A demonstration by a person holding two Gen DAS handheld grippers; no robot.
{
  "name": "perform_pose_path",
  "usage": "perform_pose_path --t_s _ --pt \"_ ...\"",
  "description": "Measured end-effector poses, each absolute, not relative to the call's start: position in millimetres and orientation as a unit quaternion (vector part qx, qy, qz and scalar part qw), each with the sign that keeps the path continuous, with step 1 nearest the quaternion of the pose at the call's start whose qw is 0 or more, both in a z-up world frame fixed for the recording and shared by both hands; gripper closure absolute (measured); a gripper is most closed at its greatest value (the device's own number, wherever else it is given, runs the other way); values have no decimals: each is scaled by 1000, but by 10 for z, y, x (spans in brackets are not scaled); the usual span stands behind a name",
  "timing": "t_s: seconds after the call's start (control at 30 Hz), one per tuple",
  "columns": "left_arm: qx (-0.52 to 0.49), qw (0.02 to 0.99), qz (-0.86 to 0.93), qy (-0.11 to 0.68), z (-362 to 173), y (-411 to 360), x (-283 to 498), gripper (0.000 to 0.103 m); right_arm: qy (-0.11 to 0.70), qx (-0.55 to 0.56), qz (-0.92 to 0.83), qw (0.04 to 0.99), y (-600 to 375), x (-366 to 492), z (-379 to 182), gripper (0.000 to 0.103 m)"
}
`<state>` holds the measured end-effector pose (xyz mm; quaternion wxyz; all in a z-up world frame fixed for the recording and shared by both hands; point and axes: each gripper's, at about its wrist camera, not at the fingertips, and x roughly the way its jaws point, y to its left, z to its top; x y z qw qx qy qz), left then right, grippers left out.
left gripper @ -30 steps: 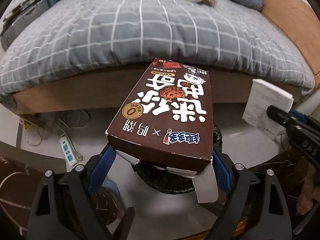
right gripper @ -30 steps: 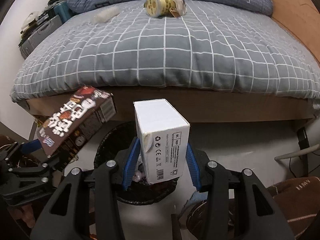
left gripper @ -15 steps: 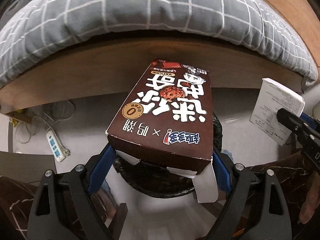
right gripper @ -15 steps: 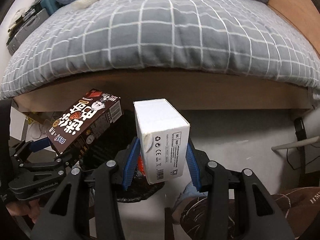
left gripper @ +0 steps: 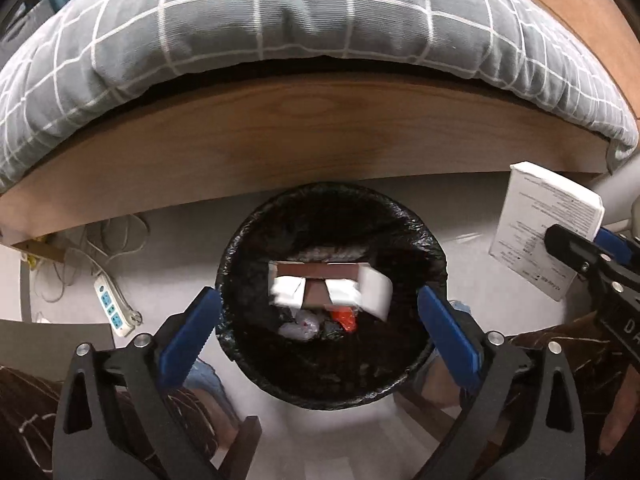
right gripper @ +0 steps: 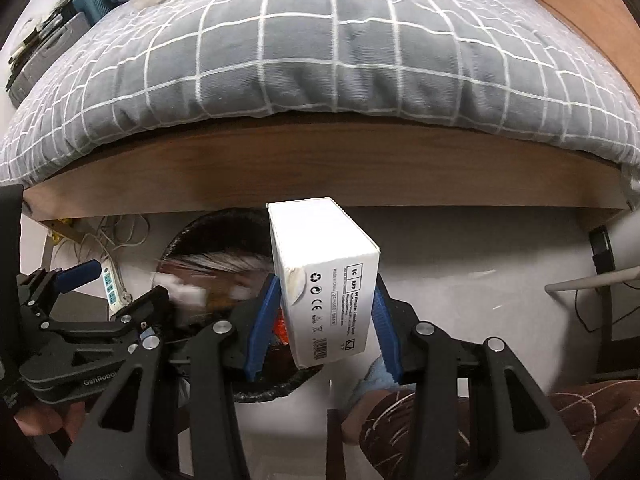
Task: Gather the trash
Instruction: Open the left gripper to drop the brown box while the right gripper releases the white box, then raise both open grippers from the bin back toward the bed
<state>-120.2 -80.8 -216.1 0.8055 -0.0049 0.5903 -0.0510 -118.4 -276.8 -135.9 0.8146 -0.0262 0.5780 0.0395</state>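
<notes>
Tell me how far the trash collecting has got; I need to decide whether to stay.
Done: the brown snack box is dropping into the black-lined bin; the left gripper, jaws just opened, is empty above it. In hand: the right gripper clamps the white carton beside the bin. Left: dropping that carton in.

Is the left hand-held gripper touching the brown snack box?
Apart. The left wrist view shows the left hand-held gripper, jaws just opened wide, with the brown snack box inside the trash bin, clear of both pads.
</notes>
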Motion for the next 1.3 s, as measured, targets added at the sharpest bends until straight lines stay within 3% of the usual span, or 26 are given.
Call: perform_pose_path --t_s 0.73,0.9,1.3 --pt "-51 818 19 573 -1949 154 -1417 6 579 -64 115 805 -1771 -1057 -1397 59" --pt "-48 820 21 570 -1916 148 -1413 6 562 -70 110 817 -1694 -1059 -1361 36" --pt "-42 837 10 546 -1629 64 -1398 6 526 -78 92 842 -1963 -1058 -966 14"
